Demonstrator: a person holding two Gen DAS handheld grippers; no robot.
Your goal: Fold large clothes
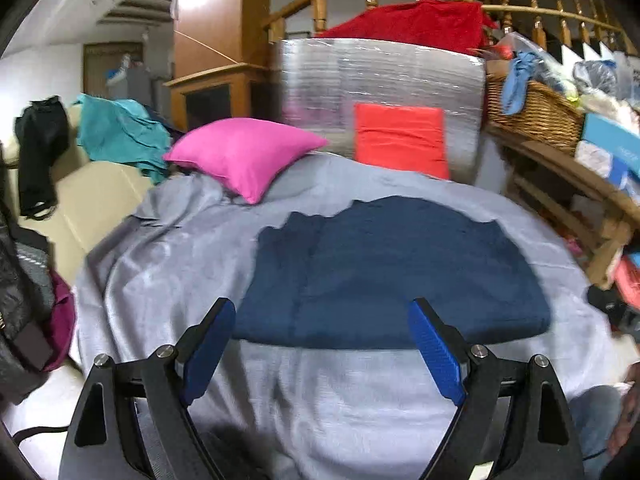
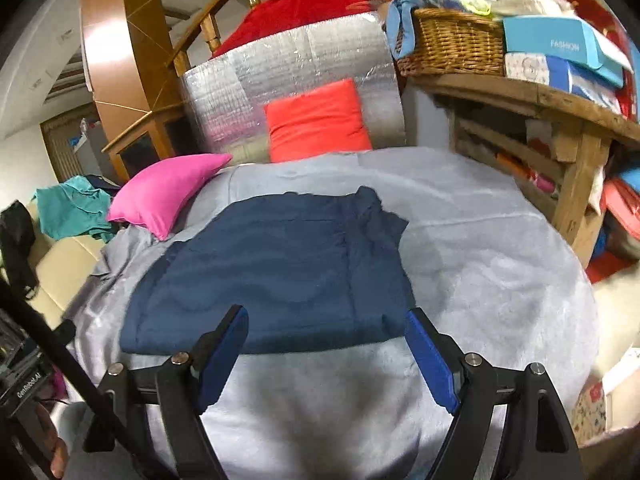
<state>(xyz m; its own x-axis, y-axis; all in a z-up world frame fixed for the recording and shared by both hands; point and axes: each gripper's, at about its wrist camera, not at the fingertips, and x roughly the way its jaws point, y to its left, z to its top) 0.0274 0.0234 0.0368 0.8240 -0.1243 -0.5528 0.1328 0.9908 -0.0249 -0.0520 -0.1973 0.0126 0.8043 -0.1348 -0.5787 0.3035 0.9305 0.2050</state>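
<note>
Navy garment (image 1: 392,272) (image 2: 272,268), plain, on a pale grey sheet (image 1: 168,264) (image 2: 488,240); at the sheet's far edge a magenta pillow (image 1: 244,156) (image 2: 164,196) and a coral-orange cushion (image 1: 402,140) (image 2: 318,122) against silver foil padding (image 1: 384,72) (image 2: 280,64); red cloth (image 1: 412,20) (image 2: 308,0) above; tan wicker basket (image 1: 536,112) (image 2: 452,44); teal cloth (image 1: 120,132) (image 2: 72,208) at left; gripper pads (image 1: 210,344) (image 2: 222,354) blue on black frames.

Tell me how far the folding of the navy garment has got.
Done: the navy garment lies on the grey sheet as a compact, layered rectangle, so it appears folded at least once. In hand: nothing; the left gripper and right gripper are both open, short of its near edge. Left: its far right corner is still rumpled, and perhaps one more fold.
</note>
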